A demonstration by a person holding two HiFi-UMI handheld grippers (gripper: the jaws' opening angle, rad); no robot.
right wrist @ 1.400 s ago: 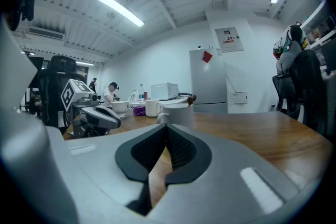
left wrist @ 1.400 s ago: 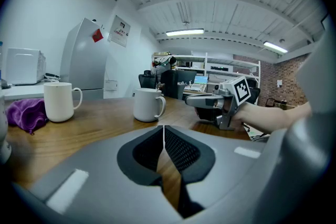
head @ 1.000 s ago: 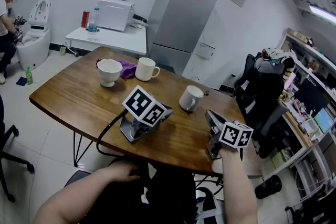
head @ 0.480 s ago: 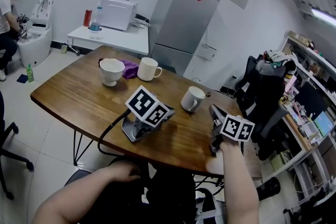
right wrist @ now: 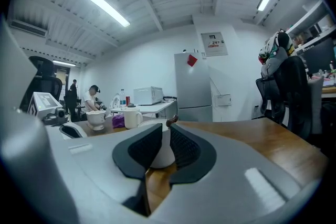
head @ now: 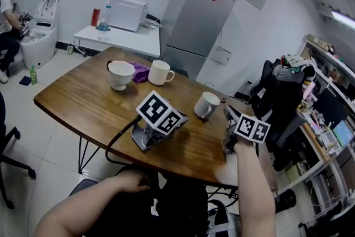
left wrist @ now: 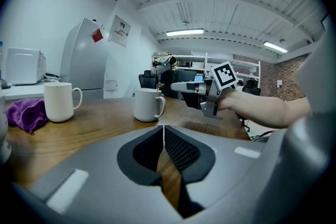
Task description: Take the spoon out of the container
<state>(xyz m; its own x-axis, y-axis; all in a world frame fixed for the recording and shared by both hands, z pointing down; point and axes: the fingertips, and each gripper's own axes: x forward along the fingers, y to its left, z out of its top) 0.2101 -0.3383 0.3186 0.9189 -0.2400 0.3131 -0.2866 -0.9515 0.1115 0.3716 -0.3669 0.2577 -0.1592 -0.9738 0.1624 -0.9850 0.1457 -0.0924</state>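
Table (head: 83,102), spoon (right wrist: 172,121) handle-up in mug (head: 206,105); left tongs (left wrist: 163,131) clenched, right tongs (right wrist: 166,129) freshly parted, empty.

Left gripper (left wrist: 163,129): jaws together at the tips, nothing between the pads. The wooden table (left wrist: 105,126) shows through the narrow gap below them. Straight ahead stands a white mug (left wrist: 147,105), upright, handle to the right. Farther left is a second white mug (left wrist: 59,102), handle also to the right, with a purple cloth (left wrist: 23,113) just beside it. From the right, a hand (left wrist: 247,102) holds the right gripper (left wrist: 176,86) about level, tips near the first mug. Its jaws have just been opening; whether anything lies between them cannot be made out here. A grey fridge (left wrist: 84,57) stands behind.
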